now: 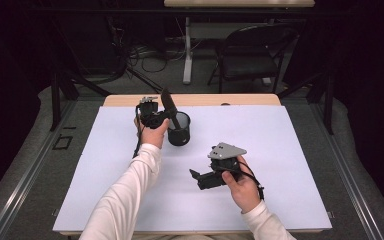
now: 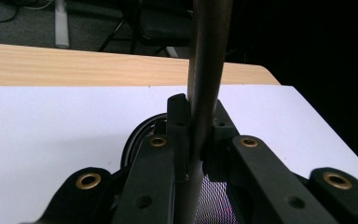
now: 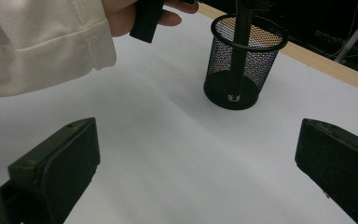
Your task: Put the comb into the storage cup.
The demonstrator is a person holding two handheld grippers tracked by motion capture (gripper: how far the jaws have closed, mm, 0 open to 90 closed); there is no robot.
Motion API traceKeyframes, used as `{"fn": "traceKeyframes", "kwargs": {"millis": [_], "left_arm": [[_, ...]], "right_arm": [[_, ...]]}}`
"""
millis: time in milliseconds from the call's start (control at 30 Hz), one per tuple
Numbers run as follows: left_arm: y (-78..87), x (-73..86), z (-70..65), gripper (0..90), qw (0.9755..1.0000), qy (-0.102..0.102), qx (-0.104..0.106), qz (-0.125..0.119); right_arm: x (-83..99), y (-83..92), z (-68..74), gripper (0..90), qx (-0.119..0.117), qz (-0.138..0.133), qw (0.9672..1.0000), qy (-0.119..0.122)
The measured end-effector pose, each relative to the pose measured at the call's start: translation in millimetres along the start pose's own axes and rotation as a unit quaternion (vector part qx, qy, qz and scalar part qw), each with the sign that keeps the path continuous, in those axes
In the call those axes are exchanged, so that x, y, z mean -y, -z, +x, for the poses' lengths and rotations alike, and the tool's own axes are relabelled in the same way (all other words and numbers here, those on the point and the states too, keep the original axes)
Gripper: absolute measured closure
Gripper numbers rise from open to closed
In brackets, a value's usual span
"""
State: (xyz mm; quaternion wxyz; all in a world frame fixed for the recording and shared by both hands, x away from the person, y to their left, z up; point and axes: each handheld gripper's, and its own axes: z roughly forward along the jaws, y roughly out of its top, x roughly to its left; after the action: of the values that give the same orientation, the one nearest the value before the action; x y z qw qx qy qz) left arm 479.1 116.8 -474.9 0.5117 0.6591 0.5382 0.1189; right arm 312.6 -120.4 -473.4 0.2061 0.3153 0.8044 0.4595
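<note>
A black mesh cup (image 1: pixel 179 131) stands on the white mat (image 1: pixel 260 135) toward the back. A dark stick (image 1: pixel 170 107) slants out of it, its lower end down inside the cup (image 3: pixel 242 70) near the bottom. My left gripper (image 1: pixel 169 117) is shut on the stick just above the rim; in the left gripper view the pads (image 2: pixel 179 126) press the stick (image 2: pixel 207 56) from both sides over the cup (image 2: pixel 142 135). My right gripper (image 1: pixel 197 179) hovers low over the mat nearer the front, open and empty, its jaws (image 3: pixel 196 154) wide apart and aimed at the cup.
A strip of wooden tabletop (image 1: pixel 205 100) runs along the mat's far edge. Beyond the table stand a folding chair (image 1: pixel 252 55) and a desk leg with cables. The person's white left sleeve (image 3: pixel 37 42) crosses the mat to the left of the cup.
</note>
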Motion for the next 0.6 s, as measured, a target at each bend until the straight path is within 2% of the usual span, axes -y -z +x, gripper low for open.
{"fn": "traceKeyframes", "kwargs": {"millis": [367,600], "left_arm": [[-0.1,0.2,-0.4,83.4,1.0000,-0.004,-0.002,0.000],[-0.3,0.6,2.0,83.3,1.0000,0.002,0.001,-0.003]], "right_arm": [[-0.1,0.0,0.4,0.0,0.000,0.000,1.0000,0.000],[0.0,0.0,0.0,0.0,0.000,0.000,1.0000,0.000]]}}
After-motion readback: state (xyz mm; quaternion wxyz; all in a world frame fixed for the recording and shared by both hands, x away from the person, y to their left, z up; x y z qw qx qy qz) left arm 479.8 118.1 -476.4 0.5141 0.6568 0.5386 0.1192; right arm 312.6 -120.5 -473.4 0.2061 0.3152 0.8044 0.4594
